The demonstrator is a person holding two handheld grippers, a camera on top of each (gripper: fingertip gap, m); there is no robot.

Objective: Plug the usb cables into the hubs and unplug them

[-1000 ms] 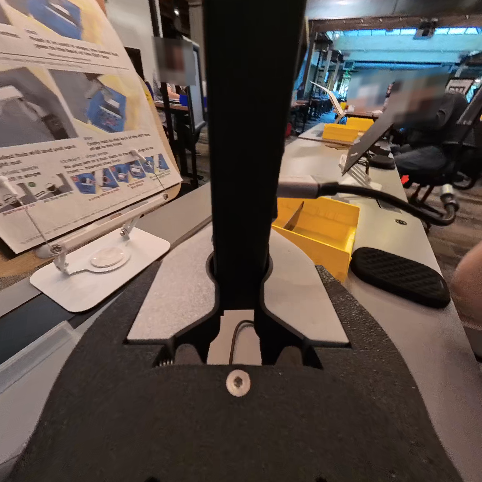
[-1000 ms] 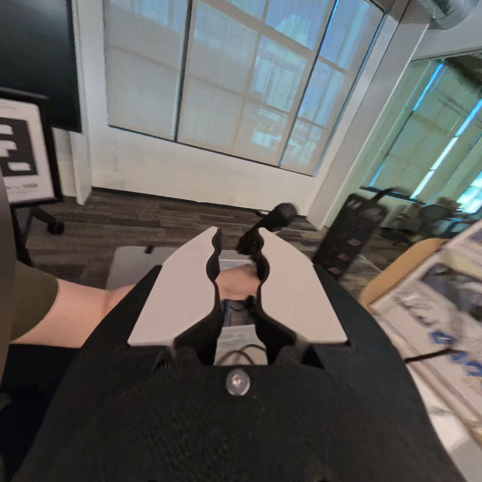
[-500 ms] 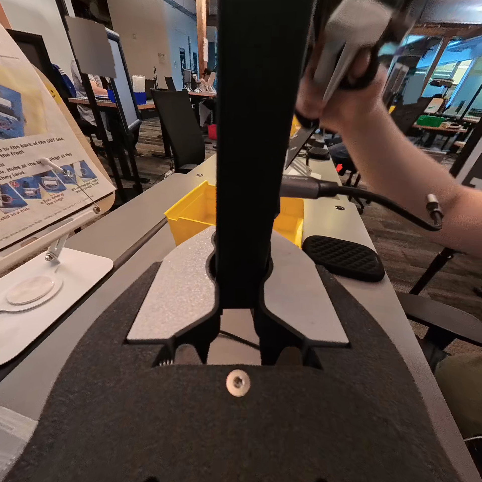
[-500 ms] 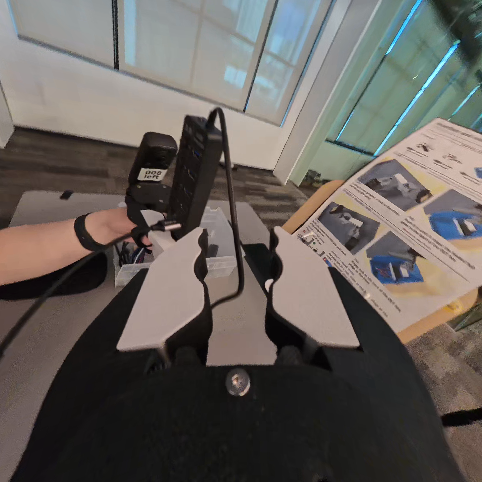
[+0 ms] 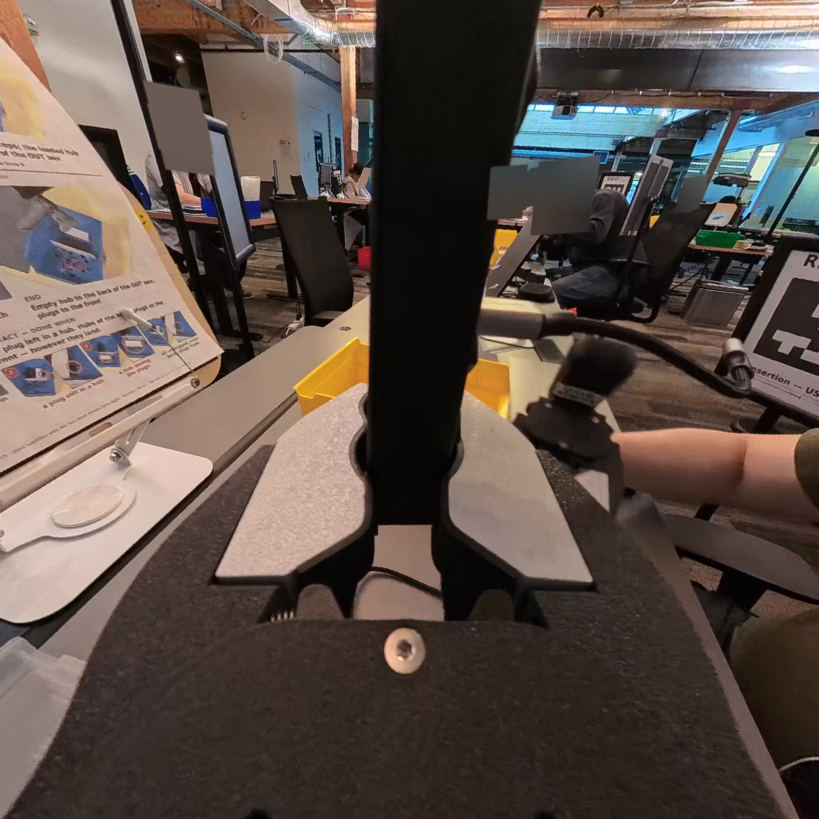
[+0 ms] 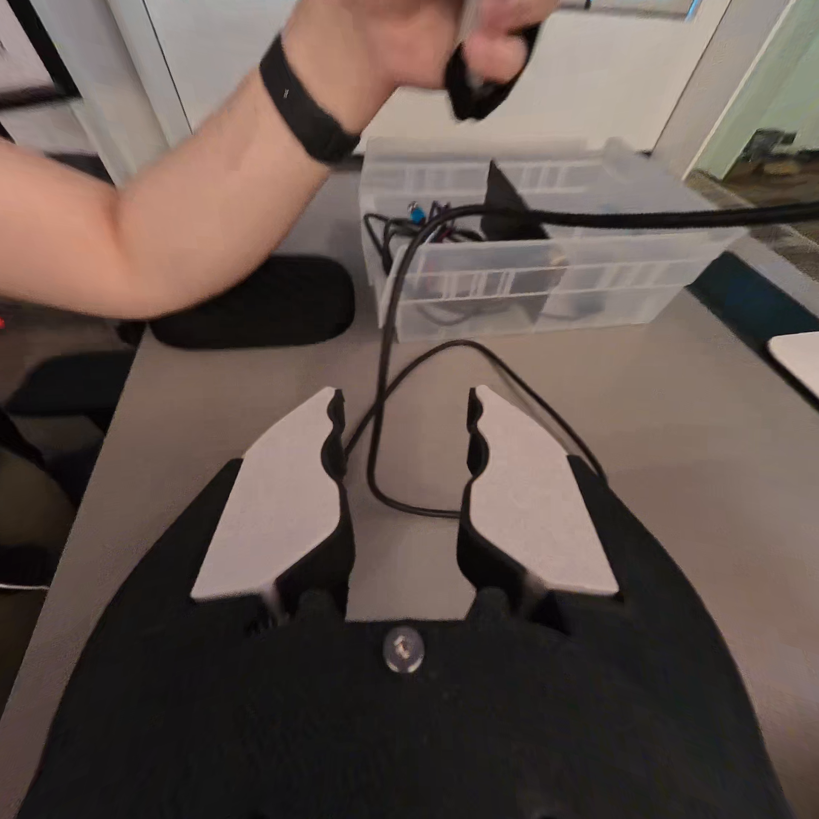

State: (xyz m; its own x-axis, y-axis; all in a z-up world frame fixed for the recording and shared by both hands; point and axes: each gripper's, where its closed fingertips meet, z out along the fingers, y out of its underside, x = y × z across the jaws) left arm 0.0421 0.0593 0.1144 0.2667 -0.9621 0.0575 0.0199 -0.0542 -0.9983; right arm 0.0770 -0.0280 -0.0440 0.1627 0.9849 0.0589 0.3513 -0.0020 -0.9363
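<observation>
The left tool point(image 5: 407, 447) is clamped on a long black rectangular USB hub point(image 5: 447, 212), its two grey textured fingers point(image 5: 306, 483) pressed against the hub's sides near its lower end. The hub stands upright and rises out of the top of the left wrist view. A thick black braided cable with a grey metal plug point(image 5: 523, 322) is seated in the hub's right side and curves off to the right. Behind the hub, a yellow plastic bin point(image 5: 337, 376) sits on the grey counter point(image 5: 248, 394), and a white-based stand holding a printed instruction sheet point(image 5: 88, 283) stands by the counter's left edge.

The right tool point(image 6: 405, 425) has its fingers spread wide apart over bare counter, holding nothing. A thin black cable point(image 6: 381, 376) loops on the counter between them and runs up into a clear plastic bin point(image 6: 554, 283) holding more cables toward the far edge. Its touch with the fingers cannot be told
</observation>
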